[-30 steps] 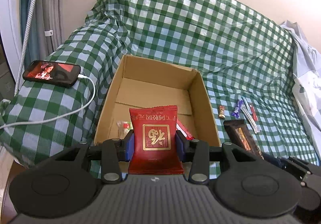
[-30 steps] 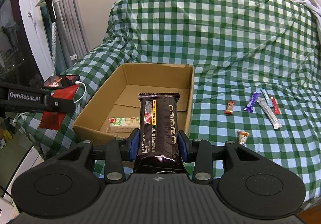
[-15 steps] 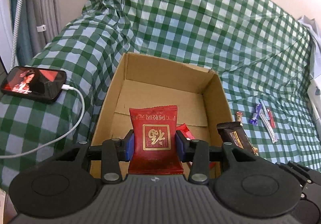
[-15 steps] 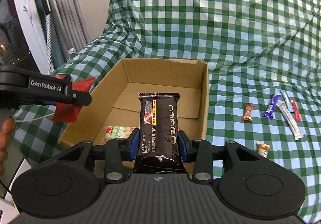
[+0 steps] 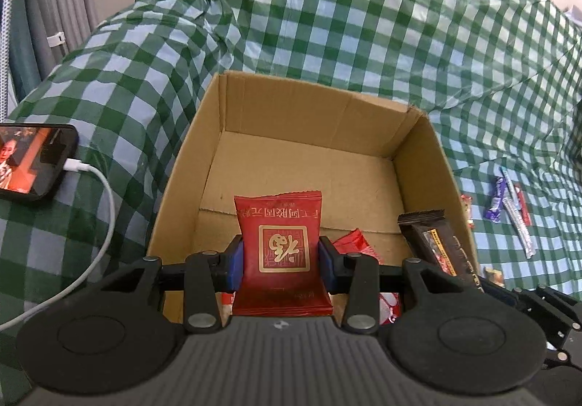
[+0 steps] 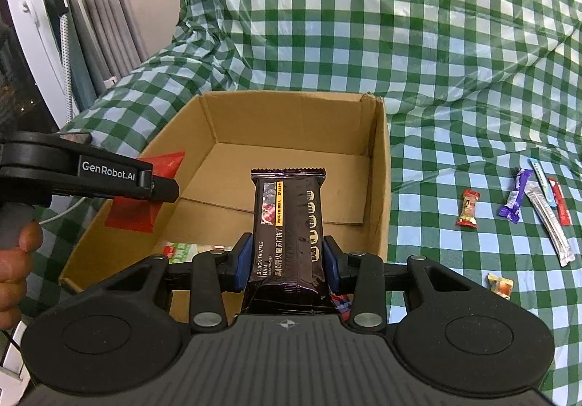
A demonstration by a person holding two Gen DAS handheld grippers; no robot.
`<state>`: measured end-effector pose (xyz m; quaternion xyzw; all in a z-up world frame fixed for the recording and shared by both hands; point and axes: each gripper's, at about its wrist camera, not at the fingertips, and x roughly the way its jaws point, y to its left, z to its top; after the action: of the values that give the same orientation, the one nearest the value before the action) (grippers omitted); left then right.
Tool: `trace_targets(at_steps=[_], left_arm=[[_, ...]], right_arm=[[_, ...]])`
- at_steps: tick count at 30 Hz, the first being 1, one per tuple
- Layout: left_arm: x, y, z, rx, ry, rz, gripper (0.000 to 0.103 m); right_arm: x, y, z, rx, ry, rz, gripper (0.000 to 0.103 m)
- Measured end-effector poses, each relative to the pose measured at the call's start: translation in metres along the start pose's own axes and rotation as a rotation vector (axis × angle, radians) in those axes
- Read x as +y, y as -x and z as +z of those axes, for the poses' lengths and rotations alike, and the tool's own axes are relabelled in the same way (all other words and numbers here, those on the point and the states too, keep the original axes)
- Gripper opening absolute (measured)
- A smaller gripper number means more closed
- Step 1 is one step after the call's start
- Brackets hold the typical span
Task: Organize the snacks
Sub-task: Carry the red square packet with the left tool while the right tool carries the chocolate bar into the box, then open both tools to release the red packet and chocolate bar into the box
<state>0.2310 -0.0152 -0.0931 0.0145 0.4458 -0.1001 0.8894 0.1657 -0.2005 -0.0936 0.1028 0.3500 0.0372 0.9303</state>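
Note:
My left gripper [image 5: 280, 262] is shut on a red snack packet [image 5: 282, 242] and holds it over the near end of an open cardboard box [image 5: 378, 118]. My right gripper [image 6: 287, 262] is shut on a dark black-truffle cracker bar [image 6: 289, 224], also over the near end of the box [image 6: 378, 166]. The bar also shows in the left wrist view [image 5: 433, 242], and the red packet in the right wrist view [image 6: 143, 200]. Inside the box lie a red wrapper [image 5: 354, 244] and a green-white snack pack [image 6: 182, 249].
The box sits on a sofa under green checked cloth [image 6: 400, 24]. Several small candies and stick packets [image 6: 538, 202] lie on the cloth right of the box. A phone [image 5: 32, 160] on a white charging cable lies left of it. Curtains [image 6: 98, 16] hang at far left.
Both grippers have moved forward and closer to the box, so both snacks now hang over its near end. Both stay shut on their snacks.

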Motion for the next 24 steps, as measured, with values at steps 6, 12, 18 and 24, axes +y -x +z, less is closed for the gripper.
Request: trace_targets(at_steps=[6, 12, 18, 24], left_arm=[[-0.001, -0.016, 0.000, 0.009, -0.014, 0.023, 0.046], [-0.001, -0.025, 0.012, -0.014, -0.035, 0.048, 0.063], [0.004, 0.006, 0.007, -0.092, 0.009, 0.046, 0.103], [0.010, 0.038, -0.050, 0.052, 0.062, 0.032, 0.103]], right_arm=[[-0.004, -0.013, -0.001, 0.012, -0.005, -0.011, 0.042], [-0.002, -0.025, 0.006, 0.001, -0.021, -0.005, 0.043], [-0.004, -0.014, 0.014, -0.037, -0.055, -0.062, 0.087], [0.002, 0.025, -0.019, 0.050, -0.094, -0.018, 0.092]])
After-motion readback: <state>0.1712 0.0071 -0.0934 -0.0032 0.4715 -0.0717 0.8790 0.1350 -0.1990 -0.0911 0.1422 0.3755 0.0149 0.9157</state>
